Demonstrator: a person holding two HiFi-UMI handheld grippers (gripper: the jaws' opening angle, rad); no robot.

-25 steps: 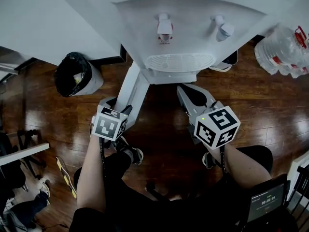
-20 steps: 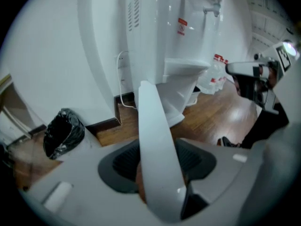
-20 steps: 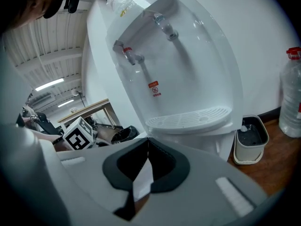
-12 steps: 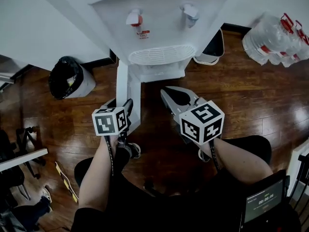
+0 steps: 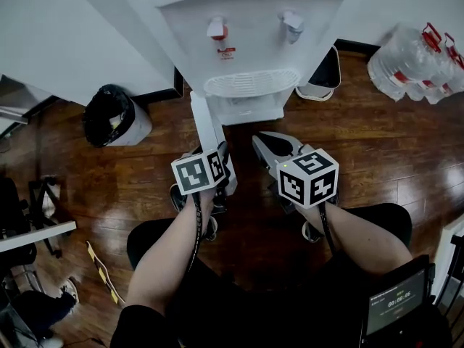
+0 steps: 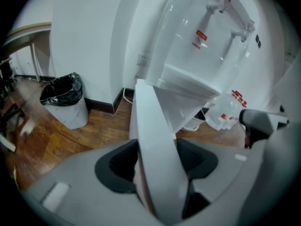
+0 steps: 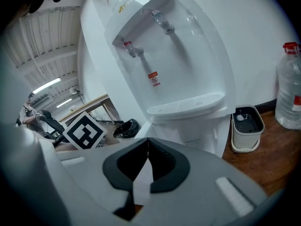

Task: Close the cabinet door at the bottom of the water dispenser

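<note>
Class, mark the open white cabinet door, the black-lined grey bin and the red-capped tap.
open white cabinet door (image 5: 205, 125), head view, its visible white face
black-lined grey bin (image 5: 109, 112), head view, the liner
red-capped tap (image 5: 216, 29), head view, its red cap

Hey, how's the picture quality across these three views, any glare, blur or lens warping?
Head view: sharp, mild wide-angle bending, sheen on the wood floor at right. Left gripper view: strong fisheye with black corners; the cabinet door up close looks soft. Right gripper view: same fisheye, bowing the water dispenser; bright ceiling lights at upper left.
</note>
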